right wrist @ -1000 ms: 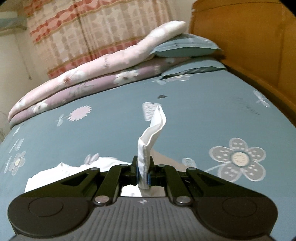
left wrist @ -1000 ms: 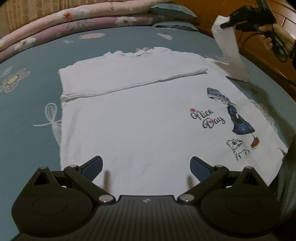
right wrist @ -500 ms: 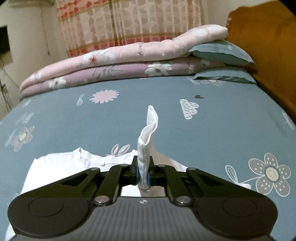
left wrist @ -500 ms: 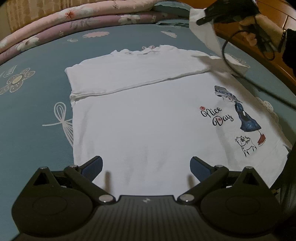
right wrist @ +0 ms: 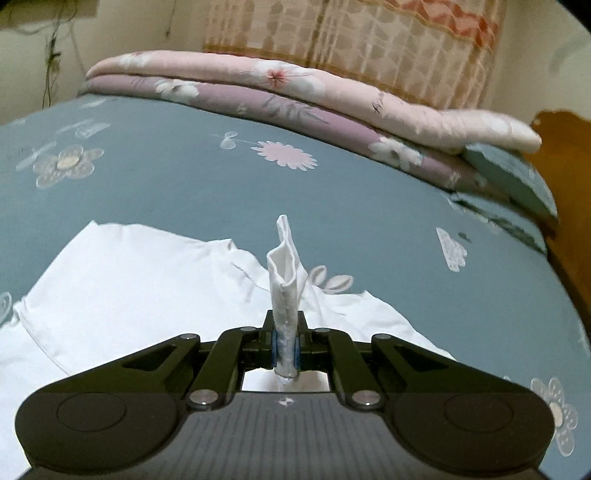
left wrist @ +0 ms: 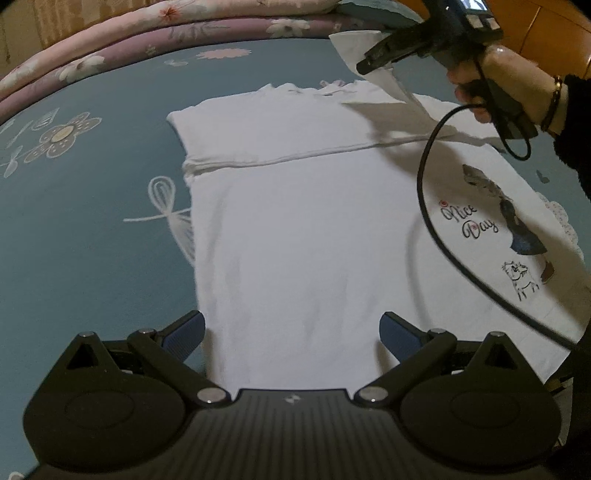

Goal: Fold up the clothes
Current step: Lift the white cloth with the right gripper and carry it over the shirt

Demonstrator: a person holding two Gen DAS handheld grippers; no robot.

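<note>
Left claw (left wrist: 291, 332): jaws wide apart, empty, angled down over the near edge of the shirt.
Right claw (right wrist: 284, 349): clamped on a bunched sleeve (right wrist: 283, 291), raised above the far fold.
Right hand (left wrist: 506, 88): wrapped round the handle, upper right.
White shirt (left wrist: 314, 229): spread flat on the bed (left wrist: 92, 240), print side up.

Left tongs (left wrist: 291, 328) gape wide; right tongs (right wrist: 285, 349) clamp tight, raised.

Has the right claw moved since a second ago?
Yes. In the left wrist view, the right claw, shut on the white sleeve, has swung from beside the shirt's right edge inward over its folded top, toward the quilts.
</note>
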